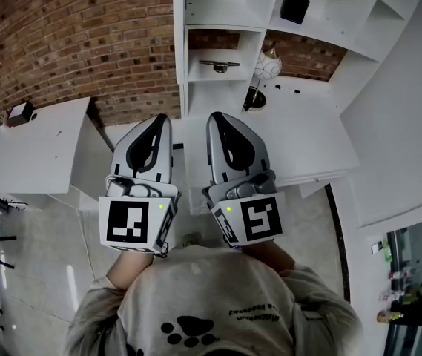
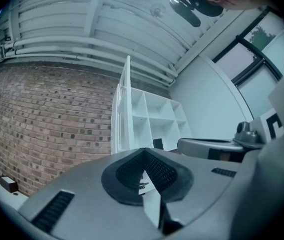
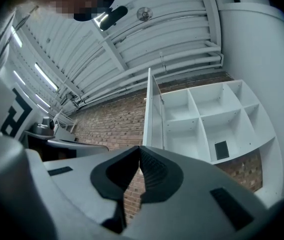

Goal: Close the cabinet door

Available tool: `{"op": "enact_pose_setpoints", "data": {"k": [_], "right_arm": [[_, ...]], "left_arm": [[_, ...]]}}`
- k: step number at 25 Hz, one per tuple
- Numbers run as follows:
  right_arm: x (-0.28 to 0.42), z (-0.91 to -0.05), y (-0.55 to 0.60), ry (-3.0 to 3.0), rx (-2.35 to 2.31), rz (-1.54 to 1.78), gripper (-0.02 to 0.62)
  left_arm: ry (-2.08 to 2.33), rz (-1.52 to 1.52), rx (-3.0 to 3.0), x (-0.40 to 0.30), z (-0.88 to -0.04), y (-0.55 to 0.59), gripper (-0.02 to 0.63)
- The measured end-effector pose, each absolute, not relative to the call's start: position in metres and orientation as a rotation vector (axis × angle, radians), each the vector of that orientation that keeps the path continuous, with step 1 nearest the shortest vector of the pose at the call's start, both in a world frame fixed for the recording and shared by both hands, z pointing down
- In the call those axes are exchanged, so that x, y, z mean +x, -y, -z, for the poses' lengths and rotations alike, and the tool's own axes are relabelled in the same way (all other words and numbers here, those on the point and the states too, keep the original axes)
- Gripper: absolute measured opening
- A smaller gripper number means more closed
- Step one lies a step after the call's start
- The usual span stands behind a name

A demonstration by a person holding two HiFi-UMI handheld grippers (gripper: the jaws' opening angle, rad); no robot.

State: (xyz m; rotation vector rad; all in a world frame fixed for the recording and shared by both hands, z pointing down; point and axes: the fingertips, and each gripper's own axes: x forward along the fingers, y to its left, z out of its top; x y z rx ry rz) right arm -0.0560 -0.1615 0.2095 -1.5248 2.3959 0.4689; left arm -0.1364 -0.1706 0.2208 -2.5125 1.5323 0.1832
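With bare white desk top (image 1: 307, 143) and a red brick wall (image 1: 84, 43) ahead, the white cubby cabinet (image 1: 229, 27) holds a small black box (image 1: 294, 6) up high, and its thin white door (image 1: 179, 50) stands open, edge-on, well beyond my left gripper (image 1: 162, 119) and right gripper (image 1: 216, 117), both pinched together on nothing.

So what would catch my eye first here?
Two grey tools fill the middle of the head view: the left gripper and right gripper, side by side, both shut and empty, each with a black-and-white marker cube. Just ahead of them stands a white cabinet with its door swung open. A brick wall rises behind it on the left.
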Motion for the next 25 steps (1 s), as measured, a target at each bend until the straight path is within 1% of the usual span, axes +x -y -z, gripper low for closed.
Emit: {"op": "enact_pose_setpoints", "data": {"k": [4, 9, 17, 18, 19, 20, 25], "right_arm": [[-0.065, -0.199, 0.197, -2.388, -1.552, -0.499, 0.018], [-0.075, -0.179, 0.227, -2.39, -1.554, -0.545, 0.018], [-0.082, -0.147, 0.254, -2.405, -1.574, -0.61, 0.022], [-0.084, -0.143, 0.257, -2.409, -1.568, -0.618, 0.043], [-0.087, -0.14, 0.26, -2.416, -1.562, -0.626, 0.095], [-0.089, -0.138, 0.264, -2.427, -1.557, -0.63, 0.114], [-0.101, -0.134, 0.286, -2.474, -1.539, -0.575, 0.123]], "left_arm": [[-1.482, -0.154, -2.53, -0.139, -0.209, 0.204, 0.009], [-1.44, -0.188, -2.518, -0.144, -0.189, 0.234, 0.009], [-1.374, -0.226, -2.512, -0.142, -0.161, 0.256, 0.009], [-1.377, -0.234, -2.5, -0.142, -0.155, 0.257, 0.009], [-1.382, -0.239, -2.486, -0.143, -0.151, 0.259, 0.009], [-1.381, -0.24, -2.471, -0.144, -0.146, 0.261, 0.009], [-1.378, -0.25, -2.437, -0.149, -0.134, 0.271, 0.009]]}}
